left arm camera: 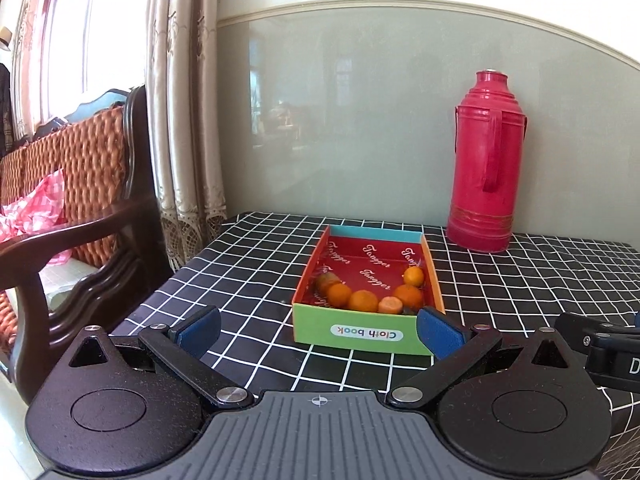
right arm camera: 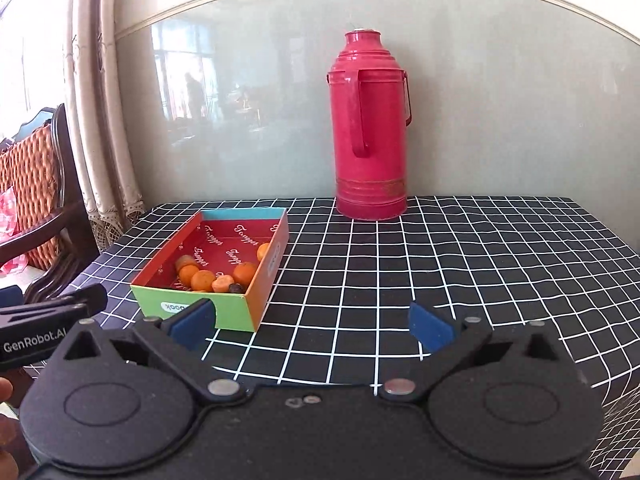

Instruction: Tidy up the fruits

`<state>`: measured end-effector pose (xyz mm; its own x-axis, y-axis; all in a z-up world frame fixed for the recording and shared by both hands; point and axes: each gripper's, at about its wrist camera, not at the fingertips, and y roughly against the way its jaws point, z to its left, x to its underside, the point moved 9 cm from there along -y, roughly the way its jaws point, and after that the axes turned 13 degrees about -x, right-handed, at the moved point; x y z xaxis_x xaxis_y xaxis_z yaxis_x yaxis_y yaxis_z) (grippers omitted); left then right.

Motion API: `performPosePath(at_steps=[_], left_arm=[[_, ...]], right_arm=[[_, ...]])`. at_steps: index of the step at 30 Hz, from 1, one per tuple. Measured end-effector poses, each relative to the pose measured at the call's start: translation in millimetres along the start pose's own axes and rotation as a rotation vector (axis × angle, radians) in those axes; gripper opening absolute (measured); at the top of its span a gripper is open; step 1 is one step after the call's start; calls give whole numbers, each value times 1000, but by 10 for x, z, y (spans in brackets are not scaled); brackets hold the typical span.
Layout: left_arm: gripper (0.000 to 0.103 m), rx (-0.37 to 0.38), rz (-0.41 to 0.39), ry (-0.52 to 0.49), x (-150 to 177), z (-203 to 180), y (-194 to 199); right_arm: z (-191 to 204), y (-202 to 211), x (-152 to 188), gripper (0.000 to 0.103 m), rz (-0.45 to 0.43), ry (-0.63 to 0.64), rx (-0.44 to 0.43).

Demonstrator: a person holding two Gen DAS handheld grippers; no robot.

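A shallow cardboard box [left arm camera: 362, 332] with a red inside and a green "Cloth book" front stands on the checked tablecloth; it also shows in the right wrist view [right arm camera: 168, 294]. Several small oranges [left arm camera: 363, 301] lie along its near side, with one more [left arm camera: 413, 276] at the right wall. In the right wrist view the oranges [right arm camera: 203, 280] sit beside a small dark fruit [right arm camera: 236, 288]. My left gripper [left arm camera: 318, 330] is open and empty just in front of the box. My right gripper [right arm camera: 312, 322] is open and empty, to the right of the box.
A tall red thermos [left arm camera: 486, 160] stands at the back against the wall, also in the right wrist view [right arm camera: 370, 128]. The black-and-white checked table [right arm camera: 460, 264] stretches to the right. A dark wooden chair [left arm camera: 80, 216] with woven cushions stands left of the table by the curtain.
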<state>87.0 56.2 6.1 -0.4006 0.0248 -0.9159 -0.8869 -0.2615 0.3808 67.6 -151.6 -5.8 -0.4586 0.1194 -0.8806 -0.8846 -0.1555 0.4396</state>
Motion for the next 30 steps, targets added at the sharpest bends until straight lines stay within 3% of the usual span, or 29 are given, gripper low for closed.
performPosePath(at_steps=[30], left_arm=[[103, -9, 7, -5, 25, 17, -41]], right_arm=[[45, -39, 10, 97, -5, -4, -14]])
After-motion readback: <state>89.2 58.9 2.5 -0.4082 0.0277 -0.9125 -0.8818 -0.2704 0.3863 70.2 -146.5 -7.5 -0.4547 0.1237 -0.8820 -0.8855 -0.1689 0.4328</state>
